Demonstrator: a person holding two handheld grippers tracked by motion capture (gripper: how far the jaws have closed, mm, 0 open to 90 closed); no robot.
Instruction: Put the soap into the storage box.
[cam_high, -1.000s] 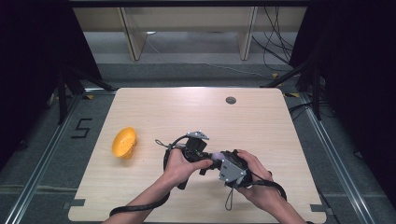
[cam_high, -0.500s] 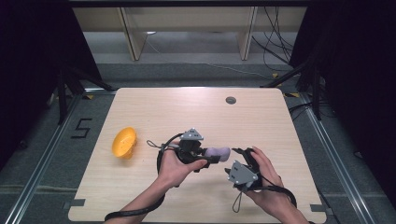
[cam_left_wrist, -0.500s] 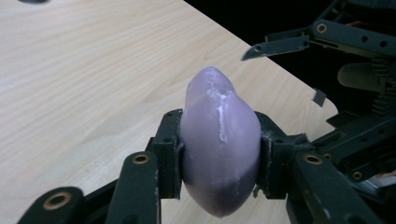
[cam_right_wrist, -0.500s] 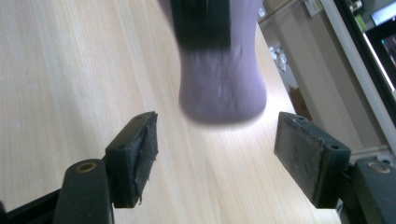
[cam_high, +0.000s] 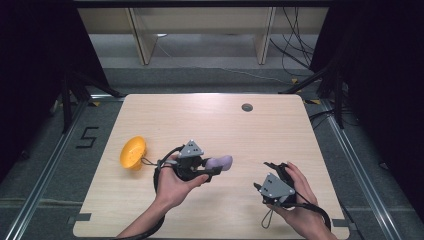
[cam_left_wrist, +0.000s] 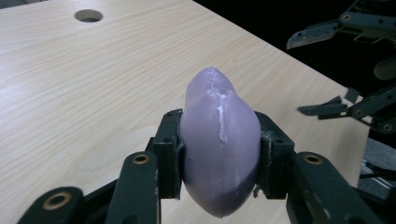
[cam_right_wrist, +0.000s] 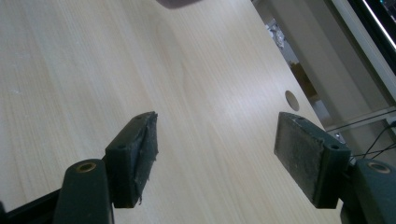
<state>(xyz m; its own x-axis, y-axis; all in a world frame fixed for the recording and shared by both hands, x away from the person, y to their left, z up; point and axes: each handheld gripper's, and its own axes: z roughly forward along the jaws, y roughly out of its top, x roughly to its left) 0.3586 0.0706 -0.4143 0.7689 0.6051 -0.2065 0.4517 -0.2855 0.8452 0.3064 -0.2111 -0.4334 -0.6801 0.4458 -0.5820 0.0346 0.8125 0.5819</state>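
A purple, egg-shaped soft lump (cam_left_wrist: 217, 107) sits squeezed between the two pads of my left gripper (cam_left_wrist: 219, 149), which is shut on it. From above, the lump (cam_high: 221, 162) sticks out to the right of the left gripper (cam_high: 214, 168), held above the table's middle front. My right gripper (cam_high: 277, 168) is off to the right near the front edge, apart from the lump. Its jaws have just been opening, and they stand wide in the right gripper view (cam_right_wrist: 217, 154) with nothing between them but bare wood.
A yellow bowl (cam_high: 132, 152) lies tipped on its side at the table's left, close to the left hand. A round cable hole (cam_high: 247, 107) is at the back of the wooden table (cam_high: 210, 125). Dark floor and metal rails surround the table.
The two grippers were together at the lump a second ago. The right one has let go, opened and drawn off to the right. The left has shifted slightly left, keeping the lump.
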